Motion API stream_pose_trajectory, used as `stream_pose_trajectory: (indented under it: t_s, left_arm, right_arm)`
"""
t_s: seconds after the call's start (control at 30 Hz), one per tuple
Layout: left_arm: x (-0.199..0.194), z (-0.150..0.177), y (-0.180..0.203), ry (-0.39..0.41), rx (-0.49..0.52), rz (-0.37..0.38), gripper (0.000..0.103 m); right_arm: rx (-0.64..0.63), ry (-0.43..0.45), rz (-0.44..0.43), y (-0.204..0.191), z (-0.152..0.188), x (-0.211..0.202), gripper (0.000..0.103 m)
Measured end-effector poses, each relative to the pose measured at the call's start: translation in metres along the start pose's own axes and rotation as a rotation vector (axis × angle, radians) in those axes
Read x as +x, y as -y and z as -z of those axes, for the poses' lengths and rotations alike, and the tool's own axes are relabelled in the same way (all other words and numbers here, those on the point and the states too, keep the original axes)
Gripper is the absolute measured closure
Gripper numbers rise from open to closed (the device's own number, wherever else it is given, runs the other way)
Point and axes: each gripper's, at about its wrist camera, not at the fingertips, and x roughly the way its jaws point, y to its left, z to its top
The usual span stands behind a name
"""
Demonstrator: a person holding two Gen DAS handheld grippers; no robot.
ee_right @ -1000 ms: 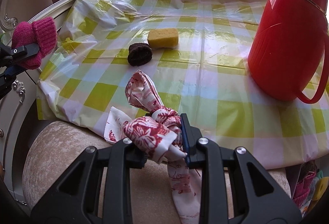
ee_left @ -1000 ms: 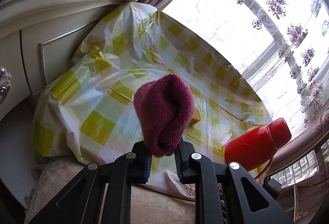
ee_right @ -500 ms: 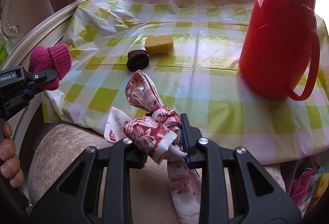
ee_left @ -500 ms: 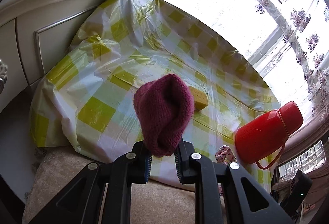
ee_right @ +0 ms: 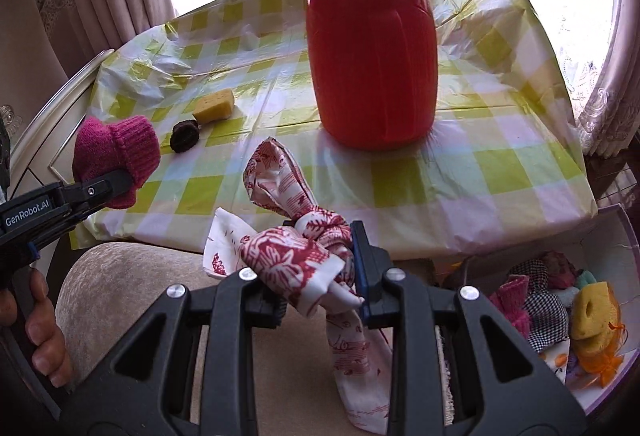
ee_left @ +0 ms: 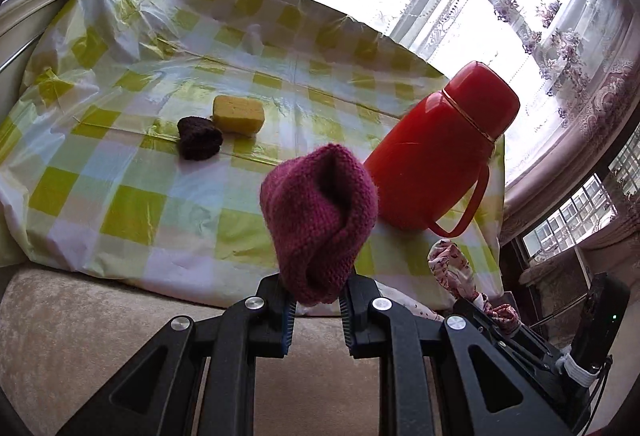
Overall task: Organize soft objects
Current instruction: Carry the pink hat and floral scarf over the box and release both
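My left gripper (ee_left: pixel 316 306) is shut on a magenta knitted piece (ee_left: pixel 320 212), held up in front of the table; it also shows in the right wrist view (ee_right: pixel 116 160). My right gripper (ee_right: pixel 320 288) is shut on a red-and-white patterned cloth (ee_right: pixel 296 256), held above a beige cushion; its tip shows in the left wrist view (ee_left: pixel 452 264). On the checked tablecloth (ee_left: pixel 132 212) lie a yellow sponge (ee_left: pixel 238 113) and a dark brown knitted piece (ee_left: pixel 199 138), side by side.
A tall red thermos (ee_right: pixel 370 64) stands on the table's right half. A white box (ee_right: pixel 616 232) at lower right of the right wrist view holds several soft items. A beige cushion (ee_right: pixel 120 276) lies before the table. A pale cabinet (ee_right: pixel 48 108) stands left.
Both grippers have swung to the right with their loads. The thermos now fills the middle of the right wrist view, and the white box of soft items has come into sight.
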Motion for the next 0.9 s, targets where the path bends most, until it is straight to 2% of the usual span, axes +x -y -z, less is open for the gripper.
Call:
stream_pose_trajectory:
  t_s: [0.37, 0.53, 0.7, 0.77, 0.83, 0.87, 0.9]
  left_arm:
    - [0.039, 0.032, 0.1, -0.144, 0.167, 0.163, 0.083]
    - [0.064, 0.05, 0.142, -0.23, 0.229, 0.231, 0.083]
    - [0.083, 0.063, 0.174, -0.297, 0.276, 0.292, 0.082]
    - [0.09, 0.067, 0.181, -0.329, 0.275, 0.319, 0.073]
    - [0.094, 0.072, 0.185, -0.351, 0.274, 0.316, 0.061]
    - [0.095, 0.073, 0.185, -0.355, 0.273, 0.309, 0.058]
    - [0.096, 0.074, 0.182, -0.36, 0.267, 0.303, 0.055]
  right_arm:
    - [0.181, -0.019, 0.246, 0.13, 0.017, -0.036, 0.073]
    - [0.226, -0.032, 0.342, 0.17, 0.021, -0.044, 0.073]
    - [0.264, -0.038, 0.402, 0.198, 0.024, -0.049, 0.07]
    - [0.271, -0.046, 0.415, 0.205, 0.024, -0.049, 0.063]
    - [0.285, -0.047, 0.429, 0.209, 0.026, -0.05, 0.046]
    - [0.287, -0.043, 0.432, 0.21, 0.026, -0.051, 0.034]
    - [0.285, -0.038, 0.433, 0.21, 0.026, -0.051, 0.027]
